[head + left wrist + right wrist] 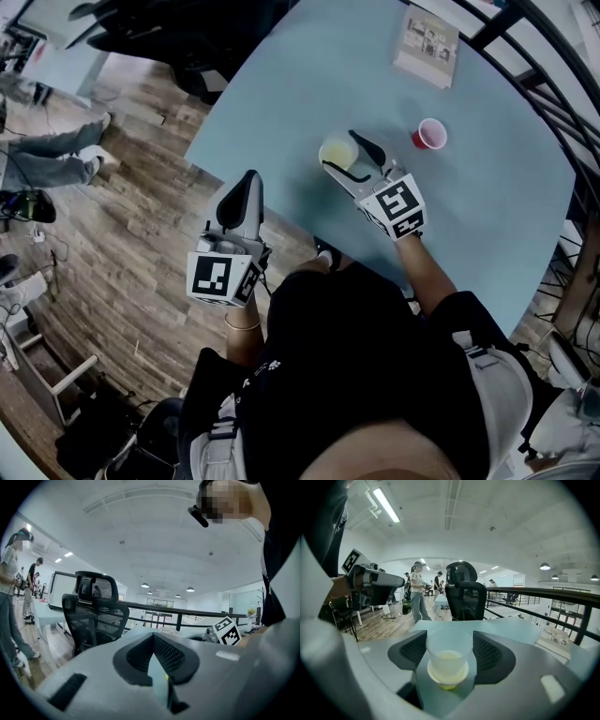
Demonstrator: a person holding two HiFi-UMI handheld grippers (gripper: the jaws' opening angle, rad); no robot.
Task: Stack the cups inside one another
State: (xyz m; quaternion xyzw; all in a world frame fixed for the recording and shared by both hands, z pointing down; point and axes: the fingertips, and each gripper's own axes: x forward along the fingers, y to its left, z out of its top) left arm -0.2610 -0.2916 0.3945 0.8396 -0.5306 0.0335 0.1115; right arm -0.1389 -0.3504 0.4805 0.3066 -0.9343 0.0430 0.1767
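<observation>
A translucent cup [449, 660] with a pale yellow bottom stands upright on the light blue table [487, 216]. My right gripper [450, 656] has a jaw on either side of it, and both pads [487, 652] touch its rim. In the head view the same cup [335, 151] sits between the right gripper's [341, 153] fingertips near the table's middle. A small red cup [430, 134] stands alone to its right. My left gripper [246, 184] hangs over the table's near-left edge, shut and empty; in its own view the left gripper [153, 641] shows its pads meeting.
A printed booklet [427, 44] lies at the far side of the table. A black office chair [93, 609] stands beyond the table's left end, and a dark railing [553, 80] runs along the right. People stand on the wooden floor [141, 244] at left.
</observation>
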